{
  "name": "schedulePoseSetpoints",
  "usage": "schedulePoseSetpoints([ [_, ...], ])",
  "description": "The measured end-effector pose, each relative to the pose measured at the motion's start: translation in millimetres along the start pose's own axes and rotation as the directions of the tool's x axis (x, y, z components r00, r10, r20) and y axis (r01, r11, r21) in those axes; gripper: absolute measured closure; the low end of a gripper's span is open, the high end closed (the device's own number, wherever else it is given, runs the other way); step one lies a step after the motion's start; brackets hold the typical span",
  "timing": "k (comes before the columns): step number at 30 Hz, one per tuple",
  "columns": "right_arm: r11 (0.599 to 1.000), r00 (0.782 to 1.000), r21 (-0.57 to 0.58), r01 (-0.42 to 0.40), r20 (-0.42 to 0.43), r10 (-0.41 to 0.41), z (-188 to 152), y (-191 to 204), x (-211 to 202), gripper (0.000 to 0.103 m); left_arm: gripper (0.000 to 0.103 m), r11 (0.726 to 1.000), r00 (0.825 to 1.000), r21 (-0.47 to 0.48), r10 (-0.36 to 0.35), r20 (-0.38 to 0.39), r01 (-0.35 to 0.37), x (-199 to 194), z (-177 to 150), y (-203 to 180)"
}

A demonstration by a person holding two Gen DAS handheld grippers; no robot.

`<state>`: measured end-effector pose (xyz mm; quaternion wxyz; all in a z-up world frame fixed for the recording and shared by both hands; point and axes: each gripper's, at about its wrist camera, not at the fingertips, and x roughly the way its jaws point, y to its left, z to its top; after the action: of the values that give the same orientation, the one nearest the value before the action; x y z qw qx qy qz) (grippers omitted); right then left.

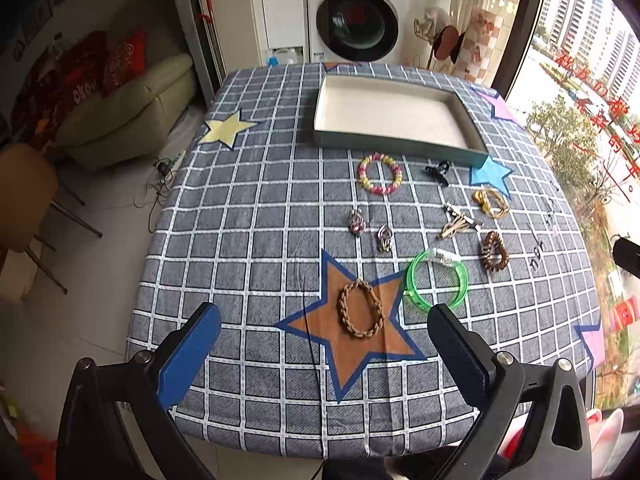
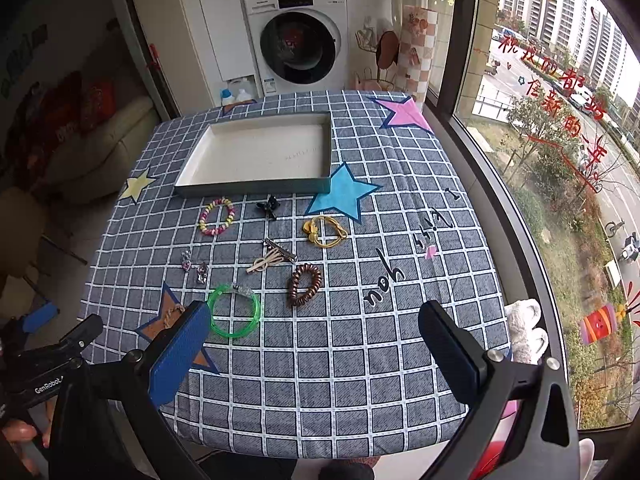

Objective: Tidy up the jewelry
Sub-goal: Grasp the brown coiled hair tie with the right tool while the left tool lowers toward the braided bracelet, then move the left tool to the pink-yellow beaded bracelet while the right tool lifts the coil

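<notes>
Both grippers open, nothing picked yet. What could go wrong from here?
1. The two small charms lie close together and flat on the tablecloth; wide fingers may pinch cloth or take both.
2. The green bangle lies close to the brown braided bracelet; grabbing one could drag the other.
3. The tray has a raised wall, and the black claw clip sits just before it; a low carry may clip either.

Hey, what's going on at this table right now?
A person holds two grippers above a checked tablecloth, about to sort jewelry. The left gripper and right gripper are both open and empty. Bracelets and hair ties, including a green bangle and a brown braided bracelet, lie loose on the cloth. The shallow box behind them holds nothing yet.
</notes>
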<state>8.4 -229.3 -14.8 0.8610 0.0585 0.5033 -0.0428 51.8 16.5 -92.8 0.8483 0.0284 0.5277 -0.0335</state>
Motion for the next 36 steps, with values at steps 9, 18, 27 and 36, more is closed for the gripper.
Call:
schedulePoseSetpoints([
  [9, 0.997, 0.979, 0.070, 0.027, -0.201, -0.013, 3.8, -12.0, 82.5, 0.000, 0.000, 0.999, 0.991, -0.047, 0.004, -0.134, -0.010, 75.5, -3.6, 7.2],
  [18, 0.988, 0.959, 0.146, 0.042, -0.283, 0.001, 8.7, -23.4, 153.8, 0.000, 0.004, 1.000, 0.981, -0.013, 0.003, -0.192, -0.006, 122.2, -4.4, -4.8],
  [27, 0.985, 0.947, 0.168, 0.043, -0.320, 0.014, 3.5, -16.7, 195.6, 0.030, 0.023, 0.999, 0.988, 0.026, -0.016, -0.155, 0.021, 135.0, -5.3, -18.3],
  [36, 0.988, 0.943, 0.153, 0.007, -0.330, 0.045, 10.3, 5.2, 198.3, 0.091, 0.083, 0.983, 0.976, 0.078, -0.150, -0.158, 0.164, 128.9, 0.3, -27.8],
])
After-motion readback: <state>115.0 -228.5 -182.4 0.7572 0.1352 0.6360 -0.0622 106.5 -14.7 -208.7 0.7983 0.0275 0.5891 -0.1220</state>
